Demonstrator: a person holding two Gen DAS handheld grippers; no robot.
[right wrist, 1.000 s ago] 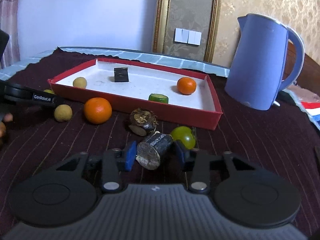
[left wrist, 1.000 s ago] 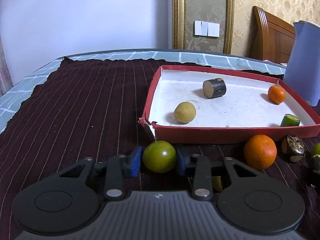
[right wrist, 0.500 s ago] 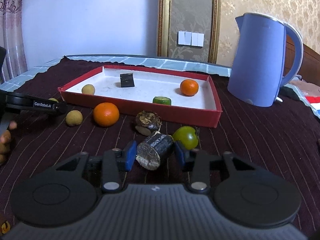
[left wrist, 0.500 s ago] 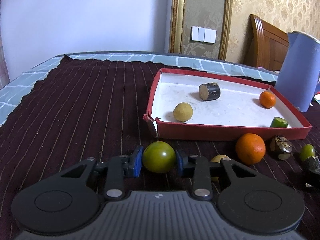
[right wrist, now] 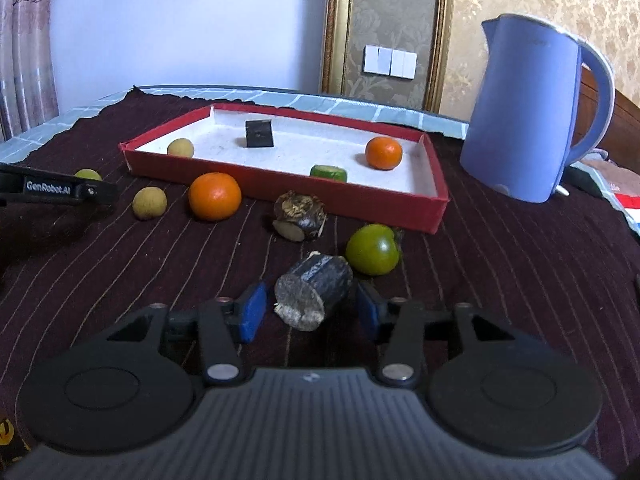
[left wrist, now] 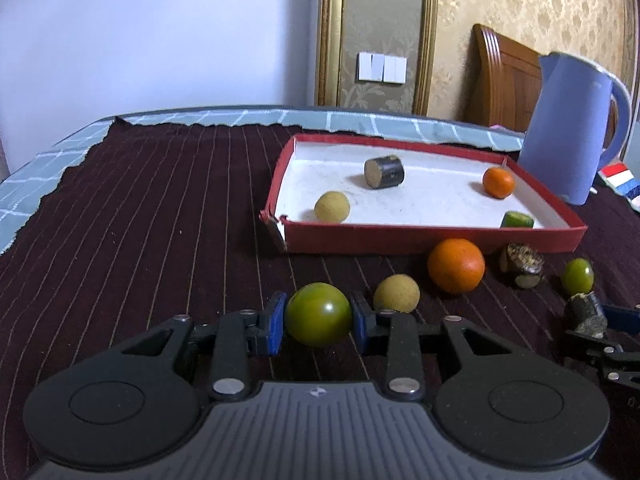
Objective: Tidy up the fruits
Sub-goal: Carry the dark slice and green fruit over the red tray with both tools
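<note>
Green fruit [left wrist: 318, 314] sits pinched between the left gripper [left wrist: 318, 322] pads, just above the dark cloth [left wrist: 140, 220], short of the red tray [left wrist: 432, 236]. Only the right view shows the dark stub [right wrist: 314, 290] whole: right gripper [right wrist: 312, 312] jaws have just been opening, pads clear of the stub between them. Only the left view shows the tray's torn corner.

I see my right gripper [right wrist: 308, 312] with its jaws just opened off the dark stub [right wrist: 314, 294], gaps showing on both sides. Relative to the stub, a green fruit [right wrist: 373, 249] lies just beyond to the right, and the red tray [right wrist: 432, 204] sits farther back.
</note>
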